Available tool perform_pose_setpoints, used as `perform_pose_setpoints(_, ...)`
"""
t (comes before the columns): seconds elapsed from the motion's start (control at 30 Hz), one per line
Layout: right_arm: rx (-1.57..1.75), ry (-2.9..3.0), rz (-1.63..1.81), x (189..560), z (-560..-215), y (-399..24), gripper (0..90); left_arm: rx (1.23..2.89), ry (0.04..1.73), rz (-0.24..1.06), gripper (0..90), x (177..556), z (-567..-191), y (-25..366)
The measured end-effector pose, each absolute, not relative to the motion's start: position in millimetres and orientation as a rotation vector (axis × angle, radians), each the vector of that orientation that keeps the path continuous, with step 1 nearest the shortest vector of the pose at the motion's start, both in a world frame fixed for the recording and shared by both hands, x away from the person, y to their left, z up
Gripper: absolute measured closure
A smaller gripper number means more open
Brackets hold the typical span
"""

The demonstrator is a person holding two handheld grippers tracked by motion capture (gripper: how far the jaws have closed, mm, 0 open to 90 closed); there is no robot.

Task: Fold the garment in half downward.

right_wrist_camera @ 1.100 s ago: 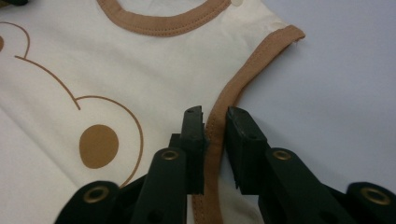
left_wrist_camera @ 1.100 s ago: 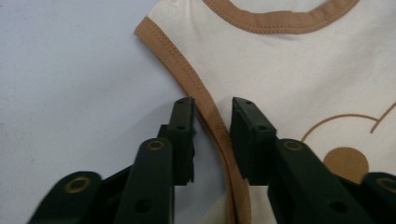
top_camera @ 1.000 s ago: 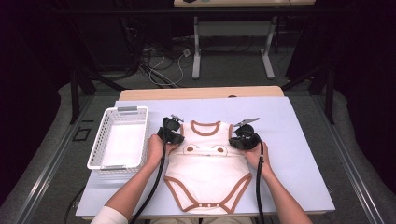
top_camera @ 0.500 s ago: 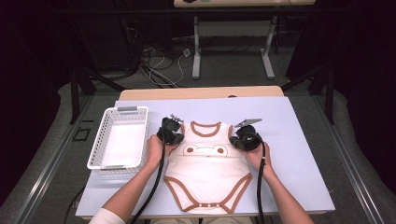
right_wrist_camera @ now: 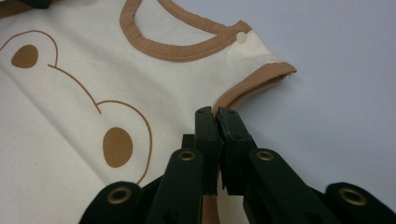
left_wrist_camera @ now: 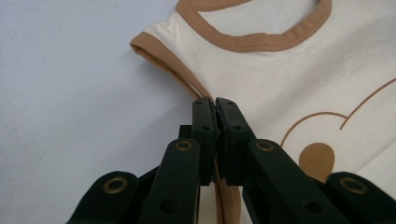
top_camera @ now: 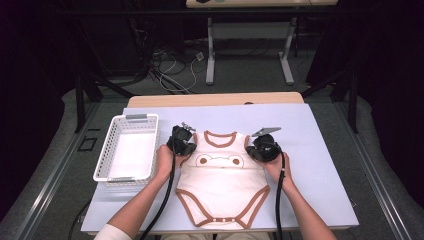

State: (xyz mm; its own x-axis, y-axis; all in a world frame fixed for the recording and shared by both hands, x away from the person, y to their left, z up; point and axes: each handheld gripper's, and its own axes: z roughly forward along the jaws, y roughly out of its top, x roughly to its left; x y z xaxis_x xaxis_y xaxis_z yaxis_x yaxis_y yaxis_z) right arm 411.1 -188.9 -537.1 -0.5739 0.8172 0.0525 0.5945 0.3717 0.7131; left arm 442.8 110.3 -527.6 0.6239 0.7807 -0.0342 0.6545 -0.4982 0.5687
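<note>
A cream baby bodysuit (top_camera: 222,182) with brown trim and a bear face lies flat on the pale blue table, neck opening away from the person. My left gripper (top_camera: 183,141) sits at its left armhole, and in the left gripper view the jaws are shut on the brown armhole edge of the bodysuit (left_wrist_camera: 289,79), with my left gripper (left_wrist_camera: 215,105) pinching the trim. My right gripper (top_camera: 262,147) is at the right armhole. In the right gripper view my right gripper (right_wrist_camera: 215,114) is shut on the brown trim of the bodysuit (right_wrist_camera: 60,140) just below the short sleeve.
A white plastic basket (top_camera: 128,150) stands on the table to the left of the bodysuit. The blue table cover (top_camera: 315,150) has free room to the right and behind the garment. Table legs and cables lie on the floor beyond.
Both hands stay at the armholes. The garment and grippers have hardly shifted.
</note>
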Motion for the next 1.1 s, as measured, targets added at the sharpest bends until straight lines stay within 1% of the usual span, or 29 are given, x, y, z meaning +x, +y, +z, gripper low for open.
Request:
perform_pose_setpoints(0.27, 1.216, 2.315, 1.030, 407, -530, -191, 87.0, 2.290, 1.101, 0.320, 86.7, 438, -520, 114)
perform_pose_setpoints(0.63, 1.152, 2.294, 1.054, 395, -516, -195, 87.0, 2.256, 1.064, 0.328, 86.6, 420, -506, 119)
perform_pose_setpoints(1.1, 1.062, 2.313, 1.043, 365, -501, -198, 86.7, 2.233, 1.011, 0.296, 86.4, 394, -497, 126)
